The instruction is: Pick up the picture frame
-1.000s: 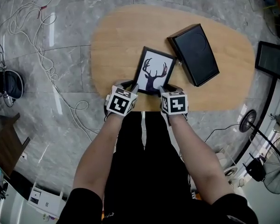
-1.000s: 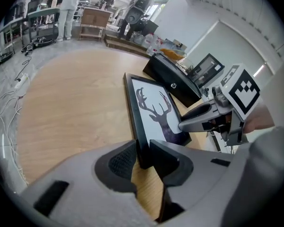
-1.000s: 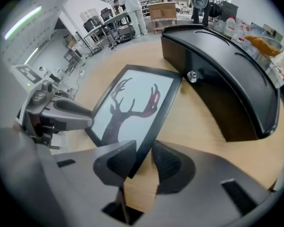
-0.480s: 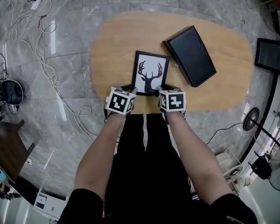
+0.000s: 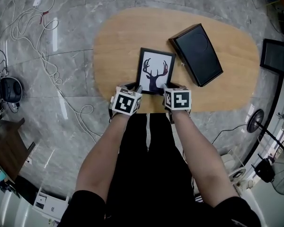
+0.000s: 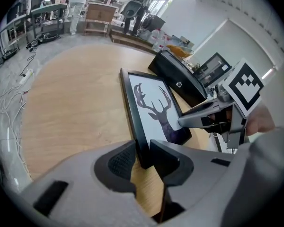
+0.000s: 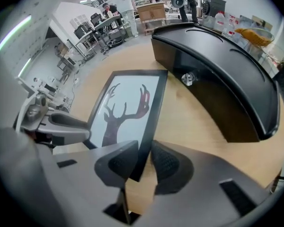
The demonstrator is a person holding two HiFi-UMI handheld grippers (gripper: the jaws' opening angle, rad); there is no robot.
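A black picture frame [image 5: 155,71] with a deer silhouette lies on the oval wooden table [image 5: 118,41]. My left gripper [image 5: 135,88] is shut on its near left corner; in the left gripper view the black frame edge [image 6: 132,112] is pinched between the left gripper's [image 6: 143,159] pads. My right gripper [image 5: 166,88] is shut on the near right corner, and in the right gripper view the frame edge [image 7: 151,117] sits between the right gripper's [image 7: 144,162] pads. Whether the frame's near end is off the table I cannot tell.
A black case [image 5: 197,54] lies just right of the frame, nearly touching its far right corner. White cables [image 5: 33,32] trail over the marble floor at the left. A dark monitor [image 5: 277,60] and a fan [image 5: 281,174] stand at the right.
Both grippers have stayed at the frame's near corners. The frame looks turned a little straighter toward me than a second ago.
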